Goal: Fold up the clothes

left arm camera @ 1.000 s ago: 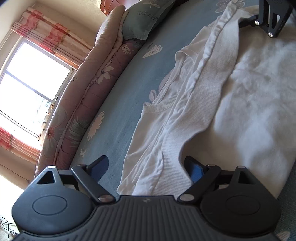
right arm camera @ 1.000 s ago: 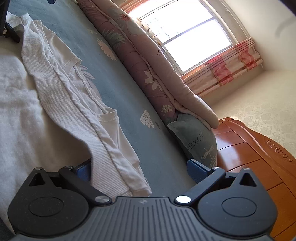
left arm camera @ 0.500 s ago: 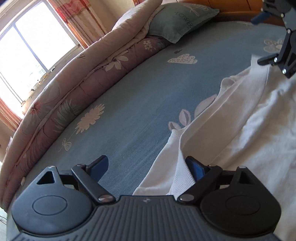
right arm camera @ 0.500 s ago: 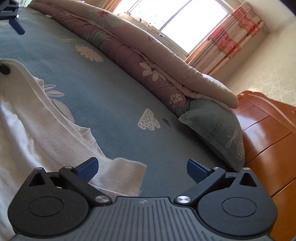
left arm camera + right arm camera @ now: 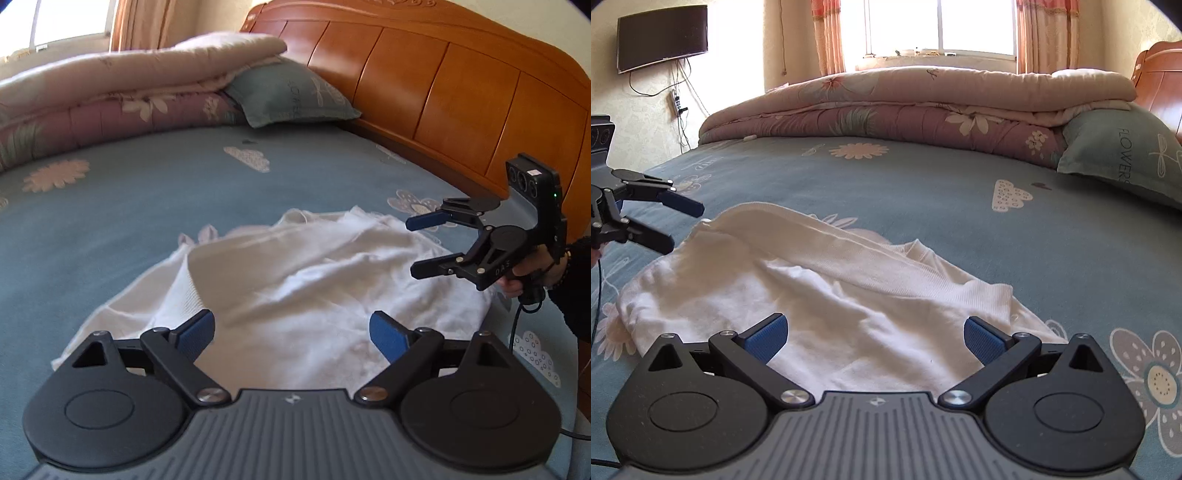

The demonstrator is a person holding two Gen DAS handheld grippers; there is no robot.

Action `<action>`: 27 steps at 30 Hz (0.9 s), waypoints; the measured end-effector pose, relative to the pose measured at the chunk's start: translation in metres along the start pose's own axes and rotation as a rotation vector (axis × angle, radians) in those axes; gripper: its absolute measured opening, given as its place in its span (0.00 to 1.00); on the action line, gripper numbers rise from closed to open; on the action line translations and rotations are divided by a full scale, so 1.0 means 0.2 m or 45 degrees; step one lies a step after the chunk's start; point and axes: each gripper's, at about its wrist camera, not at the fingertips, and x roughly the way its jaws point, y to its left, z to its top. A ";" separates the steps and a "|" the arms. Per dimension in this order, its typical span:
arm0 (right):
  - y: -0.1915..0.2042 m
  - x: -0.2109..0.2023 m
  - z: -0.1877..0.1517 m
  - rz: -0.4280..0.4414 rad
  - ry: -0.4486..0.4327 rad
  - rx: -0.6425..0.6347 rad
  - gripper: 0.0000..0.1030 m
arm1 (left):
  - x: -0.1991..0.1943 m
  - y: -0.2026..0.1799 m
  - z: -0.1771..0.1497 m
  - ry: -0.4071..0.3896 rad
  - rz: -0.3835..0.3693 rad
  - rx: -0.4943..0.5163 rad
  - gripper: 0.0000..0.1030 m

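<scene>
A white garment (image 5: 314,280) lies crumpled on the blue bedsheet (image 5: 129,206), one long ribbed side folded over its middle. My left gripper (image 5: 291,332) hovers over one end, open, with nothing between its blue pads. The right gripper (image 5: 419,245), held by a hand in a dark sleeve, hangs over the opposite end, open and empty. In the right wrist view the garment (image 5: 820,295) spreads below my right gripper (image 5: 875,336), and the left gripper (image 5: 679,227) shows at the far left, above the cloth's edge.
A rolled floral quilt (image 5: 905,107) runs along the bed's far side, with a teal pillow (image 5: 1126,155) at its end. The wooden headboard (image 5: 443,92) rises behind the right gripper. A wall screen (image 5: 661,37) and a bright window (image 5: 938,26) lie beyond.
Both views have rolled upright and pulled back and up from the garment's long folded edge. The two grippers now face each other across the cloth. Both stay open throughout.
</scene>
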 end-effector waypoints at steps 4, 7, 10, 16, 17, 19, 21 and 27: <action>-0.01 -0.01 -0.03 0.000 -0.006 0.056 1.00 | 0.03 0.13 0.00 -0.075 0.241 -0.177 0.88; -0.02 -0.06 -0.03 -0.025 -0.033 0.050 1.00 | -0.05 0.15 0.00 -0.171 0.277 -0.219 0.88; -0.02 -0.09 -0.04 -0.006 -0.045 0.039 1.00 | -0.12 0.08 -0.02 -0.246 0.190 -0.144 0.88; 0.03 -0.04 -0.05 0.013 -0.026 0.033 1.00 | 0.00 0.01 -0.01 -0.158 -0.024 -0.090 0.89; 0.03 -0.03 -0.05 0.020 -0.024 0.028 1.00 | 0.03 0.03 -0.01 -0.126 0.009 -0.099 0.89; 0.03 -0.01 -0.04 0.035 -0.023 0.021 1.00 | 0.09 0.08 0.00 -0.063 0.075 -0.115 0.90; 0.00 0.01 -0.02 0.045 -0.026 0.050 1.00 | 0.13 0.14 0.00 -0.023 0.342 -0.146 0.87; -0.10 0.10 0.05 0.213 -0.001 0.238 1.00 | -0.08 0.18 -0.02 -0.250 0.275 -0.262 0.89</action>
